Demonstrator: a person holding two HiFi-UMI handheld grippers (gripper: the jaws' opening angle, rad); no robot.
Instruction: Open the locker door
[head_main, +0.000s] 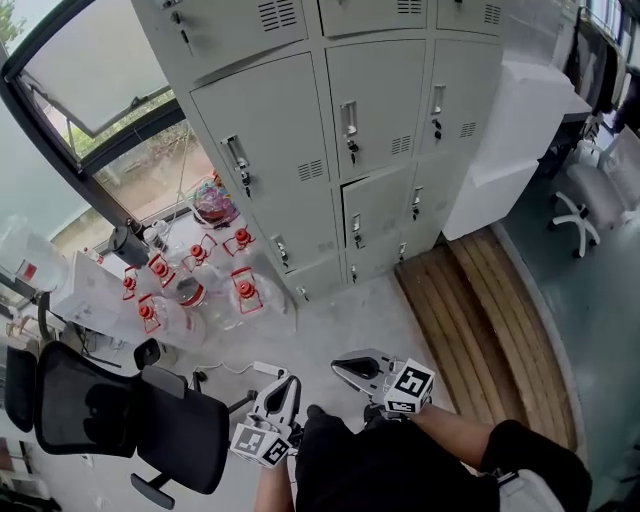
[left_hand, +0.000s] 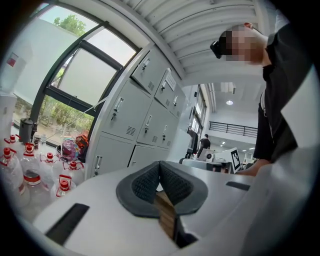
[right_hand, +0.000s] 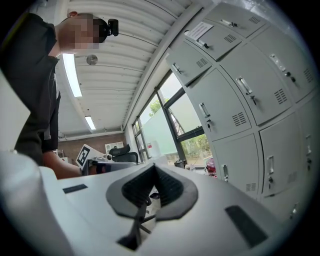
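Observation:
A bank of grey lockers (head_main: 350, 130) stands ahead of me, every door looking closed, each with a vertical handle and a key. The same lockers fill the left gripper view (left_hand: 145, 120) and the right gripper view (right_hand: 240, 110). My left gripper (head_main: 283, 385) sits low in the head view, well short of the lockers, its pads pressed together on nothing (left_hand: 160, 165). Beside it my right gripper (head_main: 345, 368) is also shut and empty (right_hand: 154, 167). Both point level towards the lockers.
Several big water bottles with red caps (head_main: 190, 285) stand on the floor left of the lockers under a window. A black office chair (head_main: 120, 415) is at lower left. A wooden platform (head_main: 490, 310) and a white swivel chair (head_main: 580, 205) lie to the right.

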